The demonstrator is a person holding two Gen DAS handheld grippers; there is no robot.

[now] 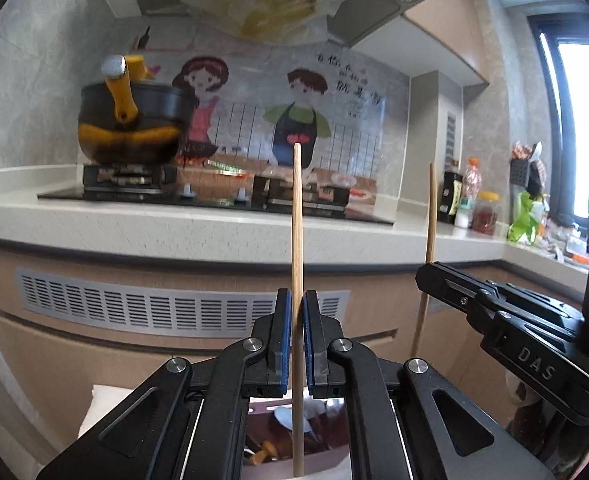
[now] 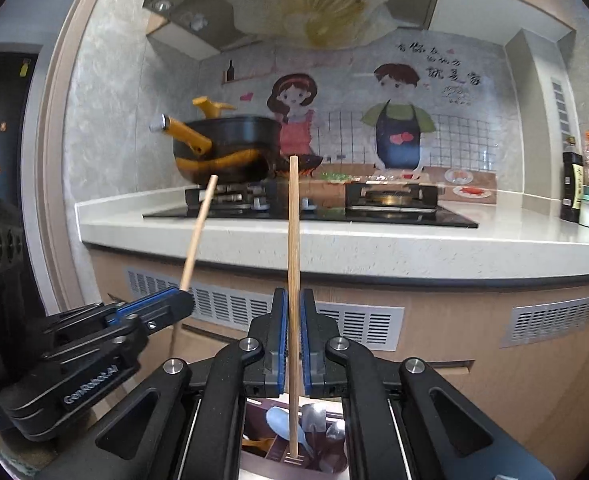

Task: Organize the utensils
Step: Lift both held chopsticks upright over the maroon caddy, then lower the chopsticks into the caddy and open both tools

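Gripping noted: left claw (image 1: 297,334) clenched on chopstick (image 1: 297,240), right claw (image 2: 293,334) on second chopstick (image 2: 293,248). Long axes upright; utensil holder (image 2: 294,462) seen directly below both.

Both grippers are black, the left gripper (image 1: 297,336) and the right gripper (image 2: 293,336), with blue ribbed pads inside the jaws. Silver round screws sit behind the jaws. White lettering marks each housing's side.

From my left wrist view, the utensil tray (image 1: 294,432) below is mostly hidden behind the gripper's linkage; its contents are too blurred to identify. The bottles (image 1: 470,196) on the far counter are too small to read. In my right wrist view, the wall writing (image 2: 442,64) is illegible
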